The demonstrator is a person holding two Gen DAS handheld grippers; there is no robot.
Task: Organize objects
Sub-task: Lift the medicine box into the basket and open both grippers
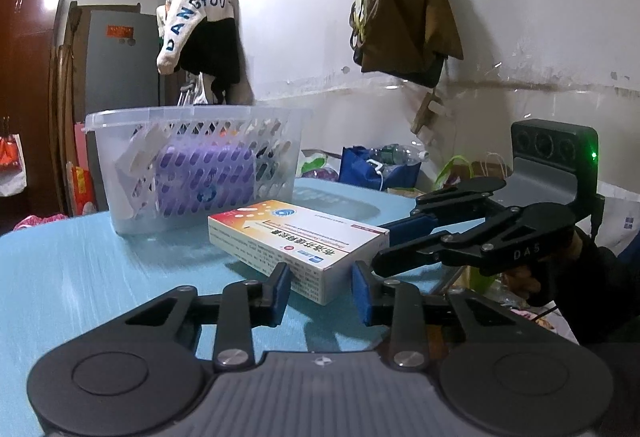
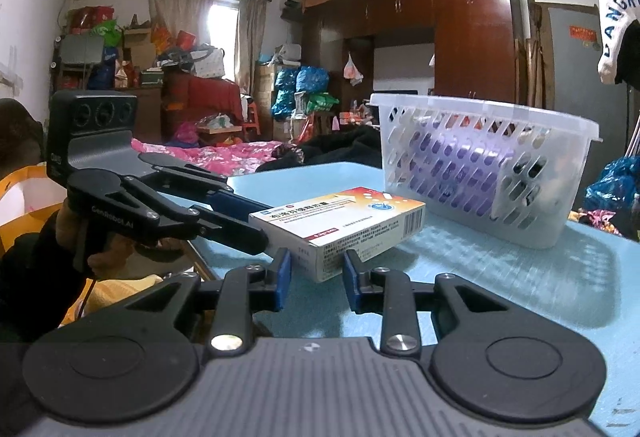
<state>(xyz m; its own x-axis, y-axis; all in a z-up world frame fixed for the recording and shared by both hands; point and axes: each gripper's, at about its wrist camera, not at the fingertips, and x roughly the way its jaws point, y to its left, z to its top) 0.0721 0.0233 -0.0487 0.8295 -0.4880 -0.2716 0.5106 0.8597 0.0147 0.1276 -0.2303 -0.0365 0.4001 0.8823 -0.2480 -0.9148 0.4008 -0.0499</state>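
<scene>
Left wrist view: 1 medicine box (image 1: 298, 243) lies on blue worktop (image 1: 80, 277), near 1 white basket (image 1: 196, 165). Left tool (image 1: 320, 287) & right tool (image 1: 382, 247) both open, w/ box corner between each.

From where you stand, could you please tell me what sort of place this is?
Most likely a lived-in bedroom at home, doubling as storage: a bed with a pink floral cover, a tall wooden wardrobe with bundles on top, and clothes hanging beside the window.
</scene>
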